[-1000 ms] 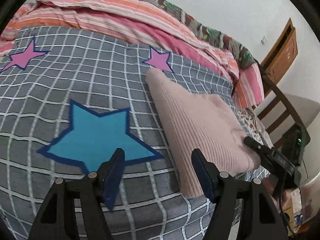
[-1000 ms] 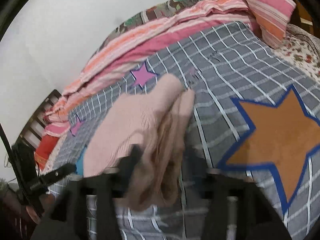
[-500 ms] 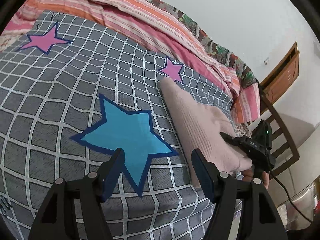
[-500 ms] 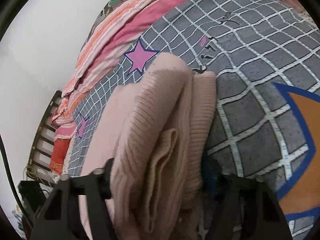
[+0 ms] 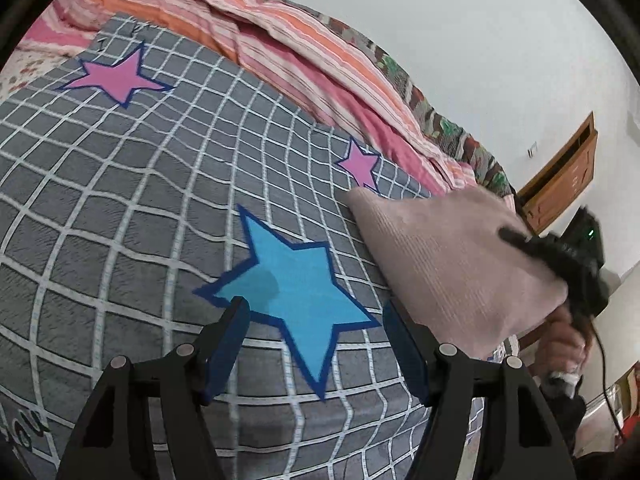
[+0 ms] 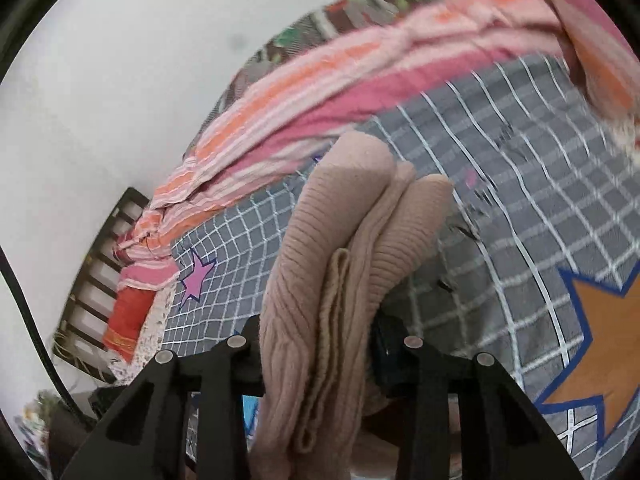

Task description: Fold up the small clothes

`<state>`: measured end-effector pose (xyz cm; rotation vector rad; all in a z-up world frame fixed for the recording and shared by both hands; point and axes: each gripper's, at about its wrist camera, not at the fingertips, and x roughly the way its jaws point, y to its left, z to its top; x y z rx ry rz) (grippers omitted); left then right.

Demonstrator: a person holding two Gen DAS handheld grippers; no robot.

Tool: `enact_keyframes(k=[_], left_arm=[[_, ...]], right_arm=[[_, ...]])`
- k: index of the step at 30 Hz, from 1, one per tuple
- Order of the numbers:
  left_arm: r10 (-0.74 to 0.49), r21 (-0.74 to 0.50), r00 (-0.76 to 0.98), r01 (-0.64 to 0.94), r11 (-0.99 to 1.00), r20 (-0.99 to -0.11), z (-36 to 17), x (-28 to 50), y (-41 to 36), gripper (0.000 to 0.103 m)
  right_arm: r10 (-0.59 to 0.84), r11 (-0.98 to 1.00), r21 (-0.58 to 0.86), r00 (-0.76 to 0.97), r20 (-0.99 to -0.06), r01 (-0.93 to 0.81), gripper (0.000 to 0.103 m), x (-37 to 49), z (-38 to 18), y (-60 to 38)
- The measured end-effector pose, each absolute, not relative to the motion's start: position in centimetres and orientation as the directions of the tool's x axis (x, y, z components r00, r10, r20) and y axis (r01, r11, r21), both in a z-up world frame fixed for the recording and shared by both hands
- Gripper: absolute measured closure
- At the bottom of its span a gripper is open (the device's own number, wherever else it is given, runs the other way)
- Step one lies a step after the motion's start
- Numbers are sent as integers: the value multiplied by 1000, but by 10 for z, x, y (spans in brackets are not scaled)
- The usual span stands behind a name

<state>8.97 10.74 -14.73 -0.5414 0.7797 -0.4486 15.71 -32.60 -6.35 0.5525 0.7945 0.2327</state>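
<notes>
A folded pink ribbed knit garment [image 5: 448, 260] lies at the right of the grey checked bedspread [image 5: 120, 184], its near end raised off the bed. My right gripper [image 6: 318, 322] is closing on that end. The bunched folds [image 6: 352, 216] fill the gap between its fingers and the pads press into them. In the left wrist view the right gripper [image 5: 552, 252] shows dark and blurred at the garment's right corner, held by a person's hand [image 5: 560, 344]. My left gripper [image 5: 315, 306] stands open over the blue star [image 5: 292, 280] with nothing between its fingers.
A pink and orange striped quilt [image 5: 304, 52] is heaped along the bed's far side by the white wall. Pink stars [image 5: 116, 78] and an orange star [image 6: 600, 340] are printed on the spread. A wooden door [image 5: 560, 180] is at the right, a slatted headboard [image 6: 92, 280] at the bed's end.
The right gripper's fingers have drawn in on the garment's near end and lifted it off the bed. The left gripper has slid sideways and rolled, still open.
</notes>
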Motion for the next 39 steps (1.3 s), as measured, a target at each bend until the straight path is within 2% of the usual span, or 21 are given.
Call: enact_keyframes(k=[4,7,10,11,13,14,16,20,25,31,33,34,35,36,38,39], left_arm=[[-563,-624,641,164,764,-521,-149,89,118,36],[-568,-632,642,163,758,-515,-148,90,123,36],[-557,-614,649,172,771,-518,-143,88,126,36],[-553,-605,650,177,777,-521,-142,88,126,36],[-546,-582,648,189,791,-532,-141,87,124,36],[-548,-575,642,197,794,-537,-142,88,123,36],[-550,-559,621,209,803,-558,-145,91,117,36],[-524,-490,586,235,839,-617,-153,98,95,36],[-506,-368,524,350,861,-686,-154,104,48,37],[-384,-170,576,391,905,-721,-147,110,2,38],[-340,-120,591,379,918,-731,-148,115,-10,43],[-321,-100,589,376,921,-742,-151,117,-15,48],[-314,-92,590,374,923,-744,-151,118,-18,57],[-329,-111,594,374,921,-734,-150,118,-19,63],[-350,-155,610,349,924,-711,-146,116,-14,66],[-357,-168,614,345,924,-704,-145,115,-12,73]], right_arm=[[327,899,436,706,-628,-28,66,172,-30,-279],[345,899,433,702,-622,-58,67,190,-18,-254],[435,847,521,704,-561,-108,67,206,-10,-240],[497,792,596,707,-503,-133,67,210,-14,-241],[573,693,705,706,-415,-149,66,216,-33,-250],[579,672,729,706,-407,-131,66,222,-48,-254],[573,666,742,686,-448,-72,65,231,-83,-261],[497,737,668,584,-642,107,61,243,-162,-281],[473,785,619,616,-630,31,58,220,-161,-301],[415,861,502,672,-613,-74,58,176,-127,-311],[447,851,514,666,-597,-110,58,163,-124,-310],[467,841,524,666,-582,-132,58,156,-122,-309],[479,835,530,666,-572,-145,58,151,-122,-307],[486,833,531,663,-569,-155,58,152,-122,-303],[479,845,511,642,-598,-155,60,162,-125,-294],[470,854,498,630,-618,-149,63,170,-129,-289]])
